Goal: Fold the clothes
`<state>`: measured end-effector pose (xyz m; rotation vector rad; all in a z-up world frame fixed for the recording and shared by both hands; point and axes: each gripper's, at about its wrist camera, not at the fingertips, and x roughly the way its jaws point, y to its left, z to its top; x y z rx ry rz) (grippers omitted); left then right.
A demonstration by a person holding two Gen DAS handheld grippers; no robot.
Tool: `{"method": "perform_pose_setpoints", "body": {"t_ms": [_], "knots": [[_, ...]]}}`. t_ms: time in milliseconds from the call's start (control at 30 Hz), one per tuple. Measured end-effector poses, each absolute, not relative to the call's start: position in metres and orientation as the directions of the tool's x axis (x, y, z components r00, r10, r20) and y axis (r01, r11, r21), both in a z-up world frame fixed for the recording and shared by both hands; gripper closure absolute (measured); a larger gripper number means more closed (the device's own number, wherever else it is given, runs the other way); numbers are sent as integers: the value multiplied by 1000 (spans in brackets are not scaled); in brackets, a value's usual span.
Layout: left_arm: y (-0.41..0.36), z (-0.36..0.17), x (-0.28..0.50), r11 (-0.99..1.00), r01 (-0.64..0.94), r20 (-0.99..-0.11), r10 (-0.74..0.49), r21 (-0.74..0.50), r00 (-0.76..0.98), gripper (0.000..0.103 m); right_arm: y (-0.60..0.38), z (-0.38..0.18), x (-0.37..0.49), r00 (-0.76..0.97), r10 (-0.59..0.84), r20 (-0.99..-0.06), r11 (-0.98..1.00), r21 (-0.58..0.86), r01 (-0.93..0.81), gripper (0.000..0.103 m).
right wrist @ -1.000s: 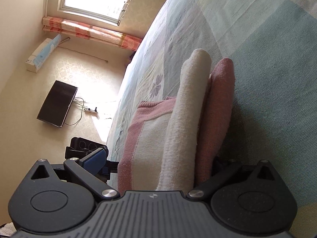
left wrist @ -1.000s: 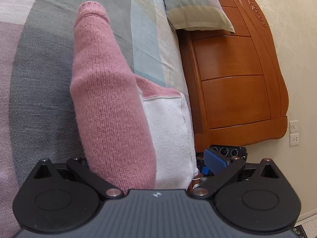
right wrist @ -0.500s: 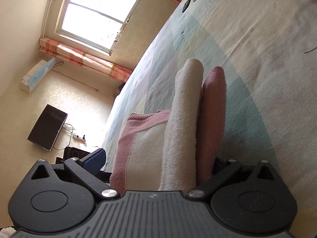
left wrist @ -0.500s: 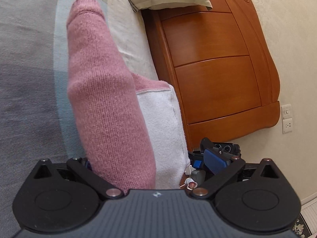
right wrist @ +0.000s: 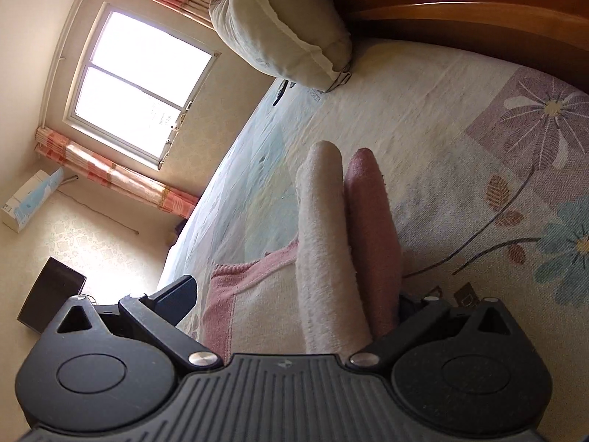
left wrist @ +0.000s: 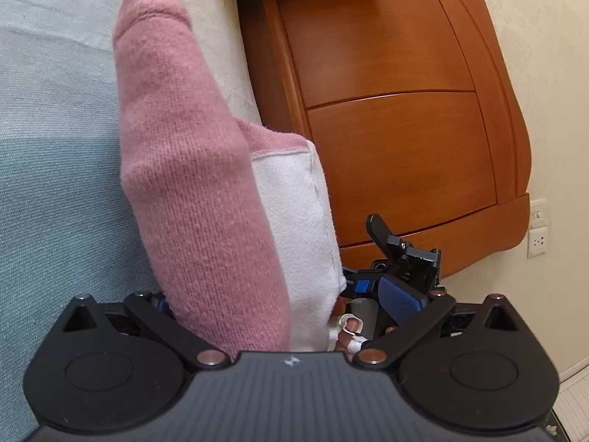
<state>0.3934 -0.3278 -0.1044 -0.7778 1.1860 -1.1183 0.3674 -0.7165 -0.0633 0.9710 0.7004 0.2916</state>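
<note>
A pink and white knit sweater [left wrist: 198, 191] is held up over the bed between both grippers. My left gripper [left wrist: 257, 324] is shut on a thick fold of it; its fingertips are hidden by the pink fabric. My right gripper [right wrist: 349, 316] is shut on the sweater [right wrist: 331, 250] too, with a white fold and a pink fold [right wrist: 371, 221] sticking out forward past the hidden fingers. In the left wrist view the right gripper [left wrist: 397, 287] shows just past the sweater's white edge. In the right wrist view a dark finger of the left gripper [right wrist: 176, 294] shows at the left.
The bed has a patchwork floral cover [right wrist: 478, 169] and a pillow [right wrist: 283, 33] at its head. A wooden headboard [left wrist: 386, 92] stands close on the right in the left wrist view. A window [right wrist: 136, 81] and a wall socket [left wrist: 537, 243] are beyond.
Both grippers have carried the sweater toward the head of the bed. The headboard and pillow now loom closer in both views. The grips have not changed.
</note>
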Motion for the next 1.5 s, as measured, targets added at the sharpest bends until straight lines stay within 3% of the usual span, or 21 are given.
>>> {"method": "perform_pose_setpoints", "body": {"t_ms": [200, 300, 400, 467, 633, 733, 867, 1033, 1133, 1233, 1300, 1400, 1500], "knots": [[-291, -90, 378, 448, 369, -450, -889, -815, 84, 2, -734, -63, 357, 796, 328, -509, 624, 749, 222, 0], [-268, -83, 365, 541, 400, -527, -836, -740, 155, 1, -728, -35, 334, 865, 250, -435, 675, 718, 166, 0], [-246, -75, 350, 631, 418, -596, -769, -653, 231, 1, -702, -14, 325, 882, 320, -345, 711, 703, 18, 0], [-231, -71, 341, 687, 425, -634, -720, -590, 282, 1, -678, -13, 328, 875, 345, -339, 753, 657, -43, 0], [-193, -59, 317, 806, 421, -706, -578, -416, 409, 1, -664, -59, 351, 799, 88, -595, 870, 436, 229, 0], [-172, -53, 303, 854, 404, -725, -501, -327, 472, 1, -644, -43, 344, 824, 42, -565, 892, 393, 224, 0], [-151, -56, 295, 855, 346, -713, -516, -387, 475, 1, -581, -15, 352, 863, 34, -504, 983, 174, 63, 0], [-139, -54, 285, 862, 356, -697, -502, -360, 511, 1, -533, -70, 381, 773, -208, -600, 977, -168, 132, 0], [-138, -53, 282, 868, 374, -692, -489, -326, 532, 1, -545, -78, 370, 791, -160, -591, 984, -30, 176, 0], [-137, -54, 281, 869, 380, -692, -487, -318, 533, 1, -543, -58, 365, 792, -127, -597, 986, 12, 166, 0], [-137, -54, 281, 869, 383, -692, -485, -314, 534, 1, -535, -53, 353, 839, -93, -536, 989, 48, 140, 0], [-137, -55, 280, 869, 388, -693, -483, -307, 535, 1, -519, -80, 363, 773, -89, -628, 994, -7, 109, 0], [-133, -55, 281, 870, 383, -689, -484, -310, 540, 1, -512, -67, 366, 775, -109, -622, 994, -46, 103, 0]]}}
